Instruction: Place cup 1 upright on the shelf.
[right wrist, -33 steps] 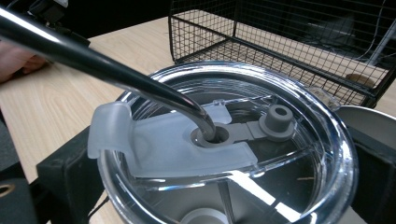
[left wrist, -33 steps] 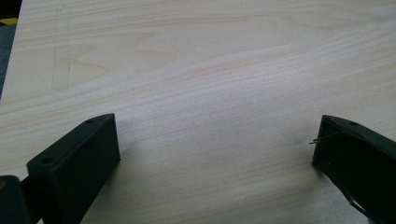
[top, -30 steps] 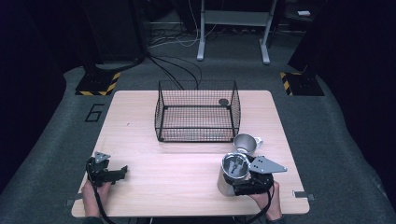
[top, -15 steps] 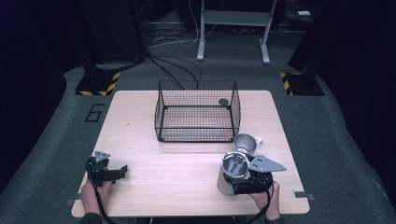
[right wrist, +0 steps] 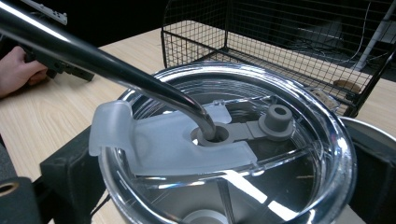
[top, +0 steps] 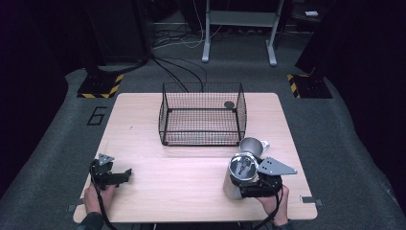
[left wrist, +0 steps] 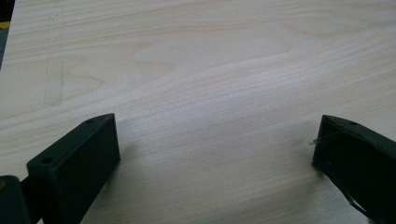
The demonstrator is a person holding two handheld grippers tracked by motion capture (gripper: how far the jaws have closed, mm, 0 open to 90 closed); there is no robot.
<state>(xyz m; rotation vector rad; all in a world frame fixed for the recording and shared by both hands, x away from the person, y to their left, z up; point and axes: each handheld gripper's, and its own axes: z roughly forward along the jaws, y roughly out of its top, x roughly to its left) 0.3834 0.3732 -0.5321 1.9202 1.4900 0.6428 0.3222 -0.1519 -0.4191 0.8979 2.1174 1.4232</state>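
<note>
Nothing has moved: our right tool [top: 245,181] still clamps the steel tumbler [top: 236,182] (clear lid, metal straw) near the desk [top: 191,167] front edge; our left tool [top: 125,173] rests spread, empty.

No visible change, right gripper [top: 244,184] as before on the steel tumbler [top: 238,177], left gripper [top: 125,173] likewise unmoved

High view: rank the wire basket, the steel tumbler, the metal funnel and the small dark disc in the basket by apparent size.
1. wire basket
2. steel tumbler
3. metal funnel, partly hidden behind the tumbler, so its rank is less sure
4. small dark disc
</note>
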